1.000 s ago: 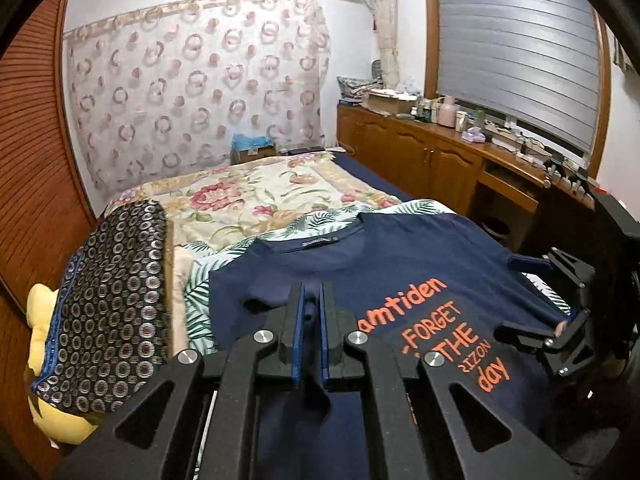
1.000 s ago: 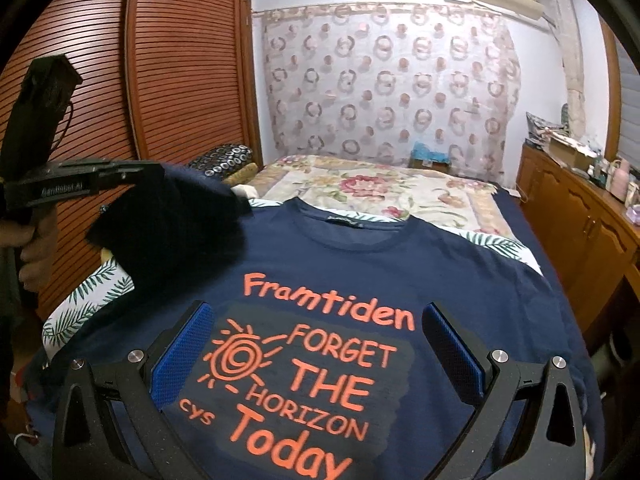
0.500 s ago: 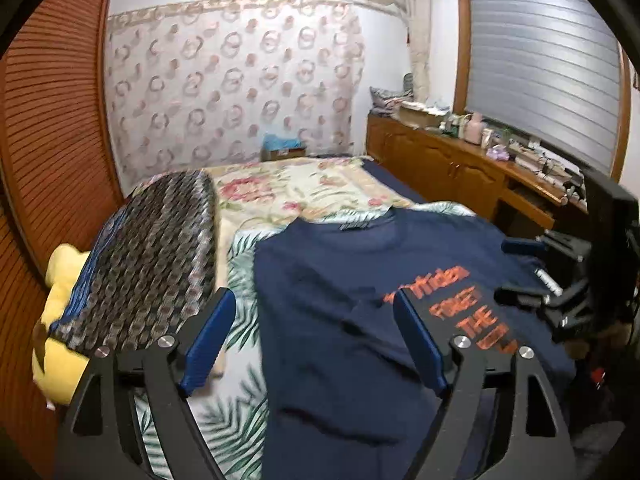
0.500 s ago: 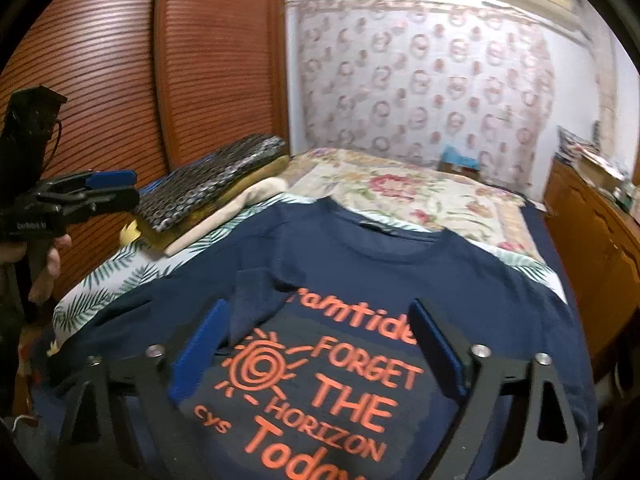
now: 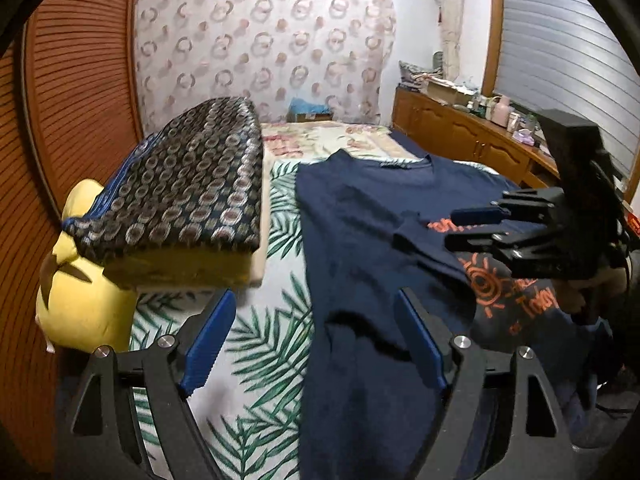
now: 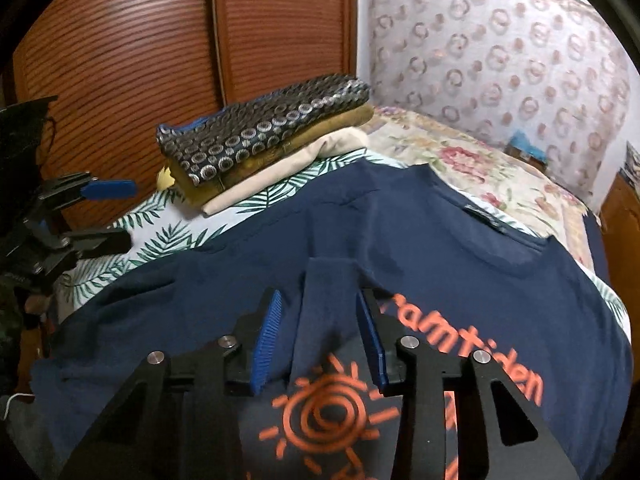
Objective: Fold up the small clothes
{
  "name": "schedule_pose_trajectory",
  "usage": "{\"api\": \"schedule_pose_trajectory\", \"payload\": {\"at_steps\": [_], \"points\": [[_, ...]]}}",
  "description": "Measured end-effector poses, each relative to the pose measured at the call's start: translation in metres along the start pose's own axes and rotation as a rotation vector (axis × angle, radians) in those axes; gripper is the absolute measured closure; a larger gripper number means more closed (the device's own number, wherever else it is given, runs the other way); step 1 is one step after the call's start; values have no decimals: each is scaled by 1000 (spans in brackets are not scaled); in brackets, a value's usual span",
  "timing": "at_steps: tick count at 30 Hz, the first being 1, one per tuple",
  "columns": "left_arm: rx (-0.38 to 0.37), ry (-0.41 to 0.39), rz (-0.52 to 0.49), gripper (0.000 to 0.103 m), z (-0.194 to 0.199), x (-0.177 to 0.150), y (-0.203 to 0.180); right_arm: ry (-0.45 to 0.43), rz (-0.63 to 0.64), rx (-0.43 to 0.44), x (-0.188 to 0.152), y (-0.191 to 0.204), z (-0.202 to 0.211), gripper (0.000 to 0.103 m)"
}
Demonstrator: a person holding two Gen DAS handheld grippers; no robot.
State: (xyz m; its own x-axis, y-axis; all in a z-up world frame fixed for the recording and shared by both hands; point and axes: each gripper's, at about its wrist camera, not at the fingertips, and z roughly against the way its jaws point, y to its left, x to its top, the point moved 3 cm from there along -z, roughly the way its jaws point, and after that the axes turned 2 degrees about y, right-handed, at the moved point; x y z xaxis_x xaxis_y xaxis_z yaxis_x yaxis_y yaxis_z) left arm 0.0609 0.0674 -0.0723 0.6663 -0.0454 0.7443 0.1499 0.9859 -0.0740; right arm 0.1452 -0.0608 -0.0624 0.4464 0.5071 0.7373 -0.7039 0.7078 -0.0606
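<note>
Navy cotton T-shirt with orange lettering and a sun print [image 6: 420, 248] lies face up on the bed with the palm-leaf sheet [image 5: 272, 344], its left sleeve folded inward so that a dark flap [image 6: 328, 300] covers the start of the orange word. A second ago the left gripper [image 5: 316, 340] was closed on that sleeve and lifting it over the chest; now its blue pads stand wide apart and empty, and it has drawn back toward the bed's left side, so its camera looks over the leaf-print sheet and the shirt's straight folded edge. The right gripper [image 6: 320, 340] has shifted too: earlier its blue pads hung wide over the sun print, and now they have narrowed, though a clear gap remains, and they sit either side of the folded sleeve flap, just above the cloth, holding nothing. Beside the shirt, a stack of folded fabrics topped by a dark cloth with ring patterns [image 5: 180, 188] rests on the bed with a yellow cushion [image 5: 80, 296] under its near end, unchanged. A wooden cabinet with cluttered top [image 5: 472, 136] lines the far right wall.
</note>
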Motion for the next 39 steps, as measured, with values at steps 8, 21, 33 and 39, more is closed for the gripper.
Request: {"api": "schedule_pose_trajectory", "payload": {"at_steps": [8, 21, 33, 39], "points": [[-10, 21, 11, 21, -6, -9, 0, 85, 4, -7, 15, -8, -41, 67], [-15, 14, -5, 21, -4, -7, -9, 2, -81, -23, -8, -29, -8, 97], [-19, 10, -24, 21, -14, 8, -19, -43, -198, -120, -37, -38, 28, 97], [-29, -1, -44, 21, -22, 24, -27, -55, -196, -190, -39, -37, 31, 91]]}}
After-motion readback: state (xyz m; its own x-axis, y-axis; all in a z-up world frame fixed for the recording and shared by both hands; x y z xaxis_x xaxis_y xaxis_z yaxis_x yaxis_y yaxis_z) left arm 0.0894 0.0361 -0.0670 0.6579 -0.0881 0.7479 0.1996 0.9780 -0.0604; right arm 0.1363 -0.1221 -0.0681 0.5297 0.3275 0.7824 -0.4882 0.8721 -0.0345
